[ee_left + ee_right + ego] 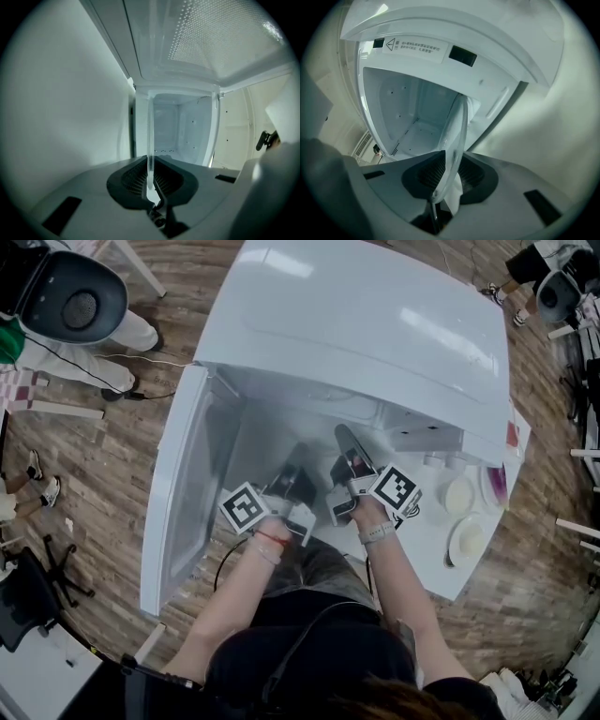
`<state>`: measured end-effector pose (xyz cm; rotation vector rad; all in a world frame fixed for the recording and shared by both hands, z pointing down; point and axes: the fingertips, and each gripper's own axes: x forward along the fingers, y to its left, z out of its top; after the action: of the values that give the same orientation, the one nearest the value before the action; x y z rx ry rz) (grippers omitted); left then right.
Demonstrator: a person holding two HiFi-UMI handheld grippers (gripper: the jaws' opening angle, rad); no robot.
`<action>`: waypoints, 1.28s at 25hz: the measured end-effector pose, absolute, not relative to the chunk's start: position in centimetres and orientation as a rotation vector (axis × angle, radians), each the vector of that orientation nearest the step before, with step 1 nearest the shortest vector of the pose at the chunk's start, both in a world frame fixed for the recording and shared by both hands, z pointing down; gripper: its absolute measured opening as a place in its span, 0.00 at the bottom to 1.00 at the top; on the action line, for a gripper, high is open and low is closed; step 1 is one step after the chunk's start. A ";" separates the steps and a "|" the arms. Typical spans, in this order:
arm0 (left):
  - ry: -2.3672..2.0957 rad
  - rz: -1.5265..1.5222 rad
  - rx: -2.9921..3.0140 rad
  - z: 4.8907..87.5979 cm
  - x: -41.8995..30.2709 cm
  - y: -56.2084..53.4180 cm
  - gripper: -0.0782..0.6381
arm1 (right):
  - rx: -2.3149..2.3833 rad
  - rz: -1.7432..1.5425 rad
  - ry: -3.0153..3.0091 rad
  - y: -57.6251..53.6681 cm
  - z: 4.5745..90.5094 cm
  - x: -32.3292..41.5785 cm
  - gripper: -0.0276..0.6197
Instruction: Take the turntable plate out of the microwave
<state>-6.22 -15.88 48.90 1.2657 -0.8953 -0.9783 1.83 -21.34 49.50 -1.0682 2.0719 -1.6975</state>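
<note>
A person stands at an open microwave (375, 324) with a gripper in each hand, both reaching to the mouth of the cavity. The glass plate (150, 140) sits there between them, one rim in each gripper. Both gripper views catch it edge-on, a thin clear line running from the jaws toward the cavity's back wall. It stands straight in the left gripper view and leans slightly in the right one.

The left gripper (298, 472) has its jaws closed tight on the rim. The jaws of the right gripper (349, 451) stand a little apart around the opposite rim, with the glass against one pad.

The door (183, 484) is swung wide to the left, clear of the opening, and the left gripper works just beside it. To the right, small dishes (466, 540) sit on the white table (441, 573), near the right forearm.
</note>
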 end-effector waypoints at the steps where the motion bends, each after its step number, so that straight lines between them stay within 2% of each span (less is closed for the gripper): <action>1: -0.895 -0.979 1.265 48.9 -6.2 -15.8 0.17 | -1.056 -1.702 2.065 -21.3 49.5 1.8 0.18; 11: -0.954 -0.997 1.292 49.0 -7.2 -16.5 0.17 | -0.957 -1.772 1.953 -21.2 49.4 1.8 0.13; 22: -1.022 -1.042 1.317 49.4 -11.0 -19.9 0.17 | -0.917 -1.783 1.965 -20.3 49.2 2.5 0.13; 32: -1.020 -1.055 1.318 49.2 -11.4 -20.9 0.16 | -0.889 -1.766 1.986 -20.2 48.8 2.7 0.13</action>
<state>-11.36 -20.90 49.16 1.3180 -1.0203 -1.0549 2.75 -20.18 48.81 -0.8891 1.9857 -1.7660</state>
